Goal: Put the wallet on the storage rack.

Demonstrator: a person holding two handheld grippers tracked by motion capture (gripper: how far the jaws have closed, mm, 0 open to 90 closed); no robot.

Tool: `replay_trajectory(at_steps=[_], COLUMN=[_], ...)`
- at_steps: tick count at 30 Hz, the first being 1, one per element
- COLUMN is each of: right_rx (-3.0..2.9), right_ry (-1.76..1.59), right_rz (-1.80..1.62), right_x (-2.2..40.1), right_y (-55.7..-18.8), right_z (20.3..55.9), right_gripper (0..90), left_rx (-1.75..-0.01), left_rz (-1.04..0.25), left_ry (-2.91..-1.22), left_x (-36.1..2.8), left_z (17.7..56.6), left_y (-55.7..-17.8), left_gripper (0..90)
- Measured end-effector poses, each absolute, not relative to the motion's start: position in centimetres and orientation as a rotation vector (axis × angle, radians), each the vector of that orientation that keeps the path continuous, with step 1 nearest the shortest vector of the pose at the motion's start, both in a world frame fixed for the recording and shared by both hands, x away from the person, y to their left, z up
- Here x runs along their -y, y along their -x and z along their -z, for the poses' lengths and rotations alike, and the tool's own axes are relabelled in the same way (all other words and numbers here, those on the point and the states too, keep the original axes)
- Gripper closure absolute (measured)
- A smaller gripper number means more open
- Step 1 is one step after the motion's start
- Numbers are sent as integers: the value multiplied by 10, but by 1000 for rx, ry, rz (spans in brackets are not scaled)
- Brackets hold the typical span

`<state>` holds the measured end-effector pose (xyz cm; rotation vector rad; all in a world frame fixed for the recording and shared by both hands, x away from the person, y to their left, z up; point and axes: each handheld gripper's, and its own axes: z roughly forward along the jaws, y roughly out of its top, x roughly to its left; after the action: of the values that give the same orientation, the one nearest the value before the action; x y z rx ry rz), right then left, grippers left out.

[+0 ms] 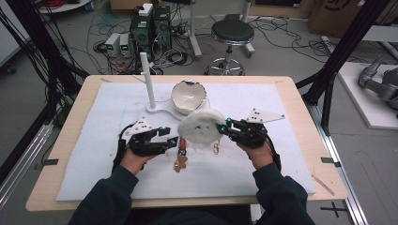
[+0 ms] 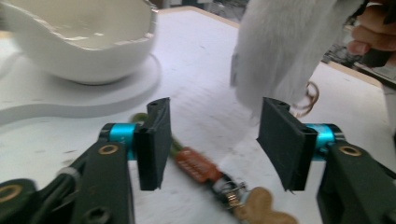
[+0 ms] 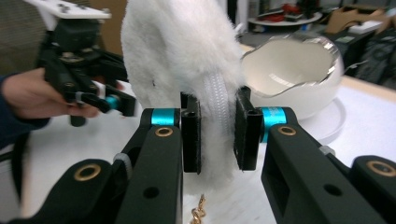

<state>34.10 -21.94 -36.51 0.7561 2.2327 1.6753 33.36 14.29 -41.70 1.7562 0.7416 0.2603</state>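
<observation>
A white fluffy pouch hangs just above the mat, and my right gripper is shut on its right edge. In the right gripper view the pads clamp the pouch along its white zipper. My left gripper stands open at the pouch's left side, clear of the fur. Under its jaws lies an orange strap with a metal clasp and a tan cookie-shaped charm; the strap rests on the mat. A gold chain dangles below the pouch.
A white broken-egg bowl sits on a white stand with an upright post just behind the pouch. The white mat covers most of the wooden table. A stool and computer gear stand on the floor beyond.
</observation>
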Motion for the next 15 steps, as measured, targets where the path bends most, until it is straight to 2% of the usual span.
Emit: replay_trajectory(at_steps=[7,15], right_rx=[-2195,-2172], right_ry=[-721,-654], right_rz=[-1596,-1560], right_x=[213,191], right_y=[-364,-405], right_z=[340,308], right_gripper=[767,766], left_rx=[-850,-944], left_rz=[-386,-397], left_ry=[-1658,-1622], left_x=[-199,-222], left_z=[410,416], left_y=[-339,-344], left_gripper=[293,283])
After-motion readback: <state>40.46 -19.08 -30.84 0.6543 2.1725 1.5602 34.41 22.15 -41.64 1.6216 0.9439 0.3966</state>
